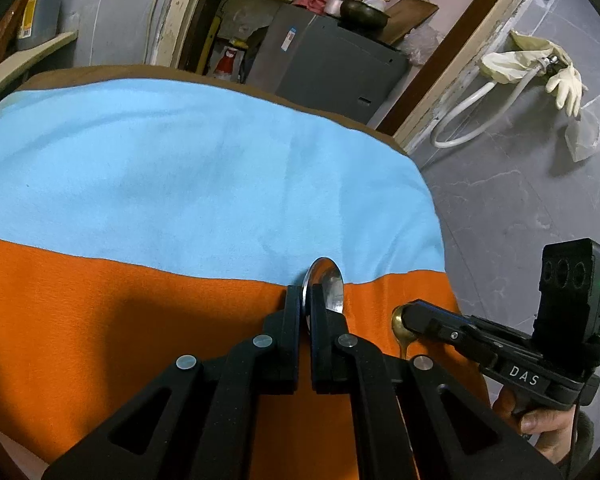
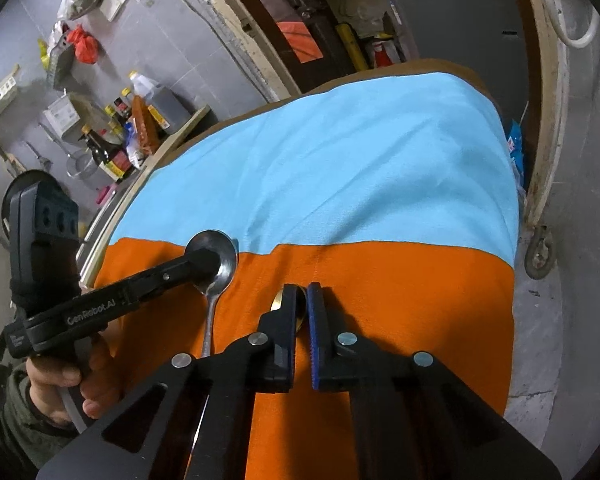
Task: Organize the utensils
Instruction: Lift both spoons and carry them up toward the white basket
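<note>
Gripping a silver spoon (image 1: 327, 280) by its bowl, the left gripper (image 1: 306, 300) has its jaws nearly together, edge of the bowl pinched between the pads. Spoon lies on the orange cloth (image 1: 120, 320) at the seam with the blue cloth (image 1: 200, 168), handle trailing back toward the person, as the right wrist view shows.

Right gripper (image 2: 302, 304) likewise closed on the bowl of a gold spoon (image 2: 278, 300), just beside the silver one on the orange part of the bench.

Handling, as a judgement: both spoons look like polished metal, so stiff, light, not fragile, but slick. A curved bowl gives a poor seat for flat pads and may pivot or slip when lifted. The flat handle, near its neck, looks the surer hold. Soft cloth underneath may ruck if a spoon is dragged.
</note>
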`<state>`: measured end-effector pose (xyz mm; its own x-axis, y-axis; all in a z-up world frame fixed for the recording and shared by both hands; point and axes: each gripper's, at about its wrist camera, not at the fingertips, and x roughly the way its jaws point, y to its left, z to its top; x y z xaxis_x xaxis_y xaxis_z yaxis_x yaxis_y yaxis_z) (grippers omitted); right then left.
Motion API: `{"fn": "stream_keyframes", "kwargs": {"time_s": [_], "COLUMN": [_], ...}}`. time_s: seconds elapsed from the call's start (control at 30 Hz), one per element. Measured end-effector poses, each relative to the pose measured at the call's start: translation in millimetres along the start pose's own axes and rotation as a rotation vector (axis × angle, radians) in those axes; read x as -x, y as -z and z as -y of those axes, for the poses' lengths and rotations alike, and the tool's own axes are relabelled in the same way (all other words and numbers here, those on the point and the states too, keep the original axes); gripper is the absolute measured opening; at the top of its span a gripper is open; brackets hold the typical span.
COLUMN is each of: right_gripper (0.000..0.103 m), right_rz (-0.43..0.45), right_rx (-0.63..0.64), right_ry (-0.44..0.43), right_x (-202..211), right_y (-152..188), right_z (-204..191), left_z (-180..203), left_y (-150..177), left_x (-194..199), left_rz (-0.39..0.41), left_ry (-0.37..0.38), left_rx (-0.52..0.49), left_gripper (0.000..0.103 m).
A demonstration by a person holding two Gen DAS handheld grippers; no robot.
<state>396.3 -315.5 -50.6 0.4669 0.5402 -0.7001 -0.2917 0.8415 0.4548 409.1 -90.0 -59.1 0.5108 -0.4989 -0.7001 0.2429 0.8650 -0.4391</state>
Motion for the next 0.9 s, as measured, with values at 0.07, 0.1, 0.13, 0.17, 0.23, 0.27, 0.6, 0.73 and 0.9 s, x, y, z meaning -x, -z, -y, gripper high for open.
{"fn": "stream_keyframes", "kwargs": {"time_s": [0.07, 0.1, 0.13, 0.17, 0.23, 0.27, 0.6, 0.73, 0.9], "right_gripper": [0.002, 0.001, 0.001, 0.001, 0.001, 0.001, 0.001, 0.001, 0.001], "right_rz": [0.042, 0.07, 0.102, 0.138, 0.197, 0.225, 0.478, 0.532, 0.542], "right_rx": [-0.007, -0.004, 0.004, 0.014, 0.037, 0.046, 0.217, 0.303, 0.409], "right_ry": [0.007, 0.012, 0.02, 0.025, 0.042, 0.051, 0.166, 0.203, 0.22], "right_x": [9.1, 15.3, 22.5, 30.5, 43.2, 49.3, 98.2, 106.1, 103.2], "right_y": [2.9, 5.0, 8.1, 12.1, 18.6, 22.2, 59.9, 70.4, 82.4], "right_z": [-1.9, -4.1, -7.7, -11.9, -19.8, -23.7, -82.2, -110.7, -143.2], "left_z": [4.8, 8.8, 12.8, 17.9, 27.5, 33.2, 57.8, 55.9, 47.9], "left_y": [2.8, 4.8, 6.6, 9.4, 15.2, 19.3, 55.5, 64.1, 76.7], "left_x": [8.2, 14.3, 19.5, 26.4, 37.4, 44.5, 101.2, 126.3, 153.4], "left_rz": [0.037, 0.063, 0.083, 0.11, 0.151, 0.177, 0.388, 0.434, 0.462], "left_ry": [0.01, 0.013, 0.014, 0.01, 0.001, -0.009, -0.07, -0.081, -0.092], "left_rx": [-0.021, -0.04, -0.057, -0.079, -0.115, -0.138, -0.212, -0.22, -0.229], "left_gripper": [0.001, 0.001, 0.001, 0.001, 0.001, 0.001, 0.001, 0.001, 0.001]}}
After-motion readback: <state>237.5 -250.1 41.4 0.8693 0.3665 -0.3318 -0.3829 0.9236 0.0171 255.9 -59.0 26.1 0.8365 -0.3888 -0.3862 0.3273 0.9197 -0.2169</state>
